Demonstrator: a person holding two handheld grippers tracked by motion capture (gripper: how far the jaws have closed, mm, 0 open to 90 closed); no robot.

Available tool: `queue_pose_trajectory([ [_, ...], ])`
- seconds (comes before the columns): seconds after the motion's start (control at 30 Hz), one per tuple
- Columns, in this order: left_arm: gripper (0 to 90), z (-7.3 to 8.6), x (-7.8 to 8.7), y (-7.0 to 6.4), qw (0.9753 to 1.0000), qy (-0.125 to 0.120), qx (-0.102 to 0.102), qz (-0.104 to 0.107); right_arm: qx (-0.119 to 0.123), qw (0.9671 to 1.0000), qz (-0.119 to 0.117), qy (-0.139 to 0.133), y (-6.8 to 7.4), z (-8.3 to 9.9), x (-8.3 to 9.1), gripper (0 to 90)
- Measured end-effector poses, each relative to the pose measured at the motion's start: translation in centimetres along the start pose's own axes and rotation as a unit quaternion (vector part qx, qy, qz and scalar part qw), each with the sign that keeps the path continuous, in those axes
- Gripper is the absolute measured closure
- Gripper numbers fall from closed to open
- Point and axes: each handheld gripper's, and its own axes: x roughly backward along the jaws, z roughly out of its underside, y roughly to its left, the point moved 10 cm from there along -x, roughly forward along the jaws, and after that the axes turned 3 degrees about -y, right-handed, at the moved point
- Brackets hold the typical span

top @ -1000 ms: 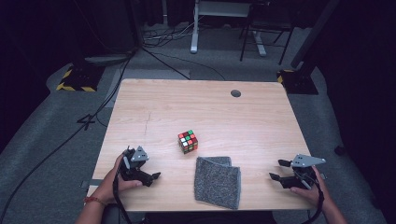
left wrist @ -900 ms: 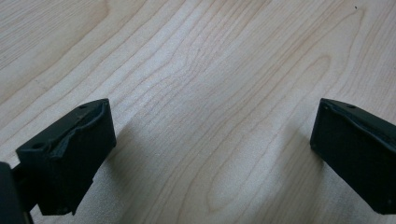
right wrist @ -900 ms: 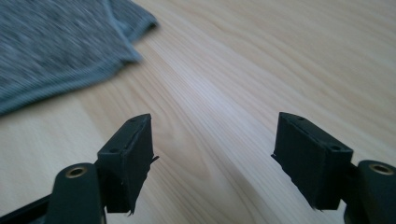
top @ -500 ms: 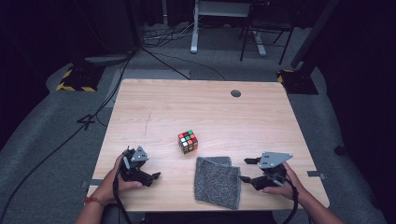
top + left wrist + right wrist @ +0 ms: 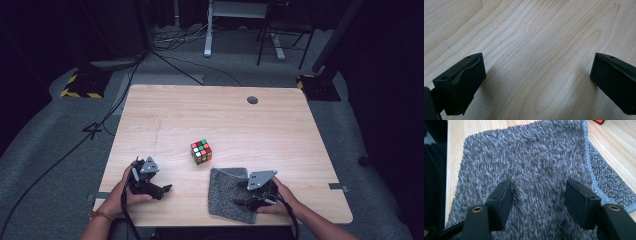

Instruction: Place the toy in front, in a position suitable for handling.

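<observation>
A light wooden bench [image 5: 280,120] carries a scrambled puzzle cube [image 5: 201,151] near its middle and a shaggy grey cloth [image 5: 227,192], folded over on itself, by the near edge just right of centre. The cube sits just beyond the cloth's far left corner, apart from it. The right gripper [image 5: 243,202], held in a hand [image 5: 280,199], is over the cloth's right side; its own view shows its jaws spread, with grey pile between them. The left gripper [image 5: 165,189], held in the other hand [image 5: 122,192], rests near the near left corner, jaws spread wide over bare wood.
</observation>
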Motion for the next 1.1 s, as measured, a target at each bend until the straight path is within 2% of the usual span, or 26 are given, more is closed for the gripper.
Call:
queue_pose_trajectory([
  [0.1,0.5,0.0,0.0,0.0,1.0000,0.001,-0.002,0.000,-0.015,0.9998,-0.008,-0.009,-0.4,0.4,0.3,40.2],
  [0.17,0.6,-0.1,-0.1,0.0,1.0000,0.001,-0.002,-0.001,-0.012,0.9999,-0.006,-0.009,-0.6,0.6,0.5,40.2],
  [0.23,0.5,-0.3,-0.3,-0.1,1.0000,0.000,0.000,-0.001,-0.021,0.9998,0.001,-0.006,-1.5,1.4,1.3,40.3],
  [0.33,0.5,-0.6,-0.6,-0.3,1.0000,0.001,-0.003,0.002,-0.033,0.9993,0.017,-0.005,-2.8,2.3,2.3,40.3],
  [0.37,0.5,-0.6,-0.6,-0.3,1.0000,0.001,-0.003,0.002,-0.033,0.9993,0.017,-0.005,-2.8,2.3,2.3,40.3],
  [0.4,0.5,-0.9,-0.9,-0.4,1.0000,0.000,-0.004,0.002,-0.044,0.9986,0.030,-0.004,-3.6,2.9,3.0,40.2],
  [0.53,0.4,-1.7,-1.6,-0.7,0.9999,0.001,-0.010,0.009,-0.068,0.9961,0.056,-0.003,-5.4,4.2,4.3,40.3],
  [0.57,0.2,-1.7,-1.6,-0.7,0.9999,0.001,-0.010,0.009,-0.068,0.9961,0.056,-0.003,-5.4,4.2,4.3,40.3],
  [0.67,0.2,-2.4,-2.3,-0.8,0.9998,0.000,-0.015,0.015,-0.091,0.9929,0.077,-0.006,-6.9,5.2,5.3,40.2],
  [0.73,0.2,-3.4,-3.3,-0.7,0.9995,0.001,-0.024,0.022,-0.100,0.9910,0.090,-0.005,-7.6,5.5,5.6,40.2],
  [1.03,0.2,-6.1,-5.8,0.0,0.9992,0.004,-0.029,0.028,-0.130,0.9838,0.123,-0.008,-9.0,6.7,6.9,40.0],
  [1.07,0.2,-6.3,-6.1,0.1,0.9991,0.005,-0.029,0.029,-0.135,0.9823,0.129,-0.007,-9.2,6.9,7.1,40.0],
  [1.1,0.1,-6.8,-6.5,0.3,0.9988,0.005,-0.036,0.033,-0.148,0.9788,0.141,-0.008,-9.6,7.4,7.6,40.0],
])
